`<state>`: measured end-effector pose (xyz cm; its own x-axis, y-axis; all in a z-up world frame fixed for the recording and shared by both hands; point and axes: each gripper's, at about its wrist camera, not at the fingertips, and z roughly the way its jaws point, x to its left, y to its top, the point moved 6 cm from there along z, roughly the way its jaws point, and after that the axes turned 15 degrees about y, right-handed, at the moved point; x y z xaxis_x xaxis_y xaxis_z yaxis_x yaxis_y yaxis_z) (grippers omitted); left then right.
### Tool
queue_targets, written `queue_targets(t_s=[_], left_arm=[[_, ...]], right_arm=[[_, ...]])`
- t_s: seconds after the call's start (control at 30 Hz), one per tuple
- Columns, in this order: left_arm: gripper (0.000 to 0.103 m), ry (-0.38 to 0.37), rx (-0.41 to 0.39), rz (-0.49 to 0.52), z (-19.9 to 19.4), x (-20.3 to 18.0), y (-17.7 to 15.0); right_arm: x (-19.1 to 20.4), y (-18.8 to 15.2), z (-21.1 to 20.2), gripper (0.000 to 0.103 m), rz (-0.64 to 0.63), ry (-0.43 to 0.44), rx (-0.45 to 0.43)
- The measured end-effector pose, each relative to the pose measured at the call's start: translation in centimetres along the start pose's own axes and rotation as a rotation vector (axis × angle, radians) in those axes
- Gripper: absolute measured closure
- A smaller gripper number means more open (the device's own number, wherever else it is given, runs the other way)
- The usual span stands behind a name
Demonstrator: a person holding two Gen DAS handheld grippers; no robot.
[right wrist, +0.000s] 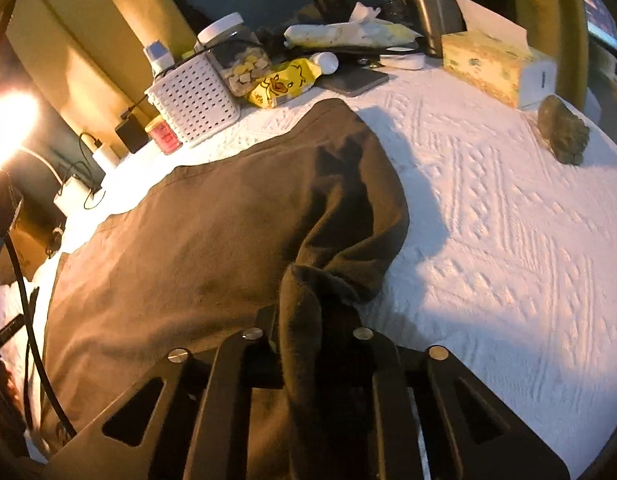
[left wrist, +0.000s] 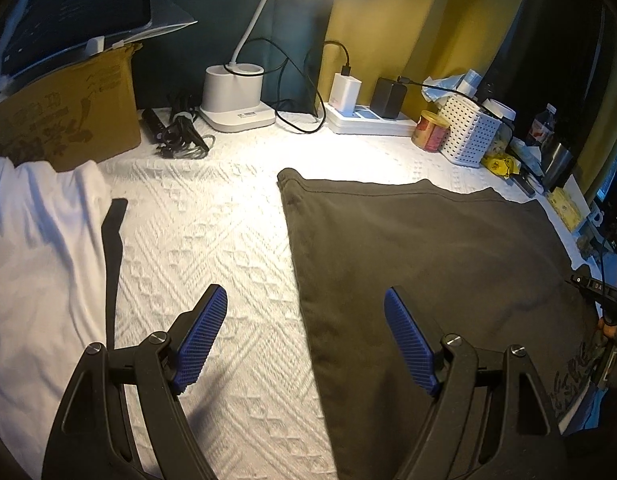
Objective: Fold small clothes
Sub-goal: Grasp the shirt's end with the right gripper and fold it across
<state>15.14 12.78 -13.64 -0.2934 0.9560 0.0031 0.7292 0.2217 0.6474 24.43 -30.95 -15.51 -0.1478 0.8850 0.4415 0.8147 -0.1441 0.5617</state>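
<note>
Softly lit: a dark brown garment point(left wrist: 428, 264) lies flat on a white quilted cover point(left wrist: 212, 240) embossed with diamond patterns.

Its fabric looks matte and fleecy, with a stitched hem along the far edge; one near corner is bunched up and clenched in the right gripper point(right wrist: 320, 320). The left gripper point(left wrist: 306, 336), blue ribbed pads spread wide, hangs released over the garment's left edge. A white garment point(left wrist: 40, 248) lies left; a perforated white basket point(left wrist: 470, 132), power strip point(left wrist: 368, 122) and lamp base point(left wrist: 234, 100) line the far side.

White textured bedspread point(left wrist: 212, 240), lit white desk lamp point(left wrist: 232, 92), yellow curtain point(left wrist: 388, 20), dark teal wall point(left wrist: 212, 8)
</note>
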Motion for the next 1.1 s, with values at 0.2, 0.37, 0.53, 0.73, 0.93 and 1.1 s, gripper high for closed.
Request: queue_targets(t_s=[0.2, 0.37, 0.53, 0.73, 0.93, 1.1], left_arm=[[0.023, -0.019, -0.024, 0.024, 0.0, 0.0, 0.6], [0.023, -0.05, -0.041, 0.016, -0.4, 0.3, 0.6], [0.023, -0.103, -0.066, -0.023, -1.3, 0.6, 0.9], [0.023, -0.131, -0.091, -0.038, -1.9, 1.2, 0.7], [0.023, -0.132, -0.116, -0.046, -2.6, 2.5, 0.2], [0.023, -0.124, -0.13, -0.049, -3.0, 3.5, -0.2]], right_arm=[[1.9, 0.5, -0.3, 0.092, -0.064, -0.025, -0.004], [5.1, 1.3, -0.4, 0.092, -0.138, -0.009, -0.008], [9.3, 1.7, 0.3, 0.092, -0.217, 0.03, 0.011], [14.7, 1.3, 1.6, 0.092, -0.314, 0.086, 0.041], [19.3, 0.2, 3.4, 0.092, -0.389, 0.133, 0.078], [22.4, -1.4, 5.0, 0.092, -0.439, 0.155, 0.115]])
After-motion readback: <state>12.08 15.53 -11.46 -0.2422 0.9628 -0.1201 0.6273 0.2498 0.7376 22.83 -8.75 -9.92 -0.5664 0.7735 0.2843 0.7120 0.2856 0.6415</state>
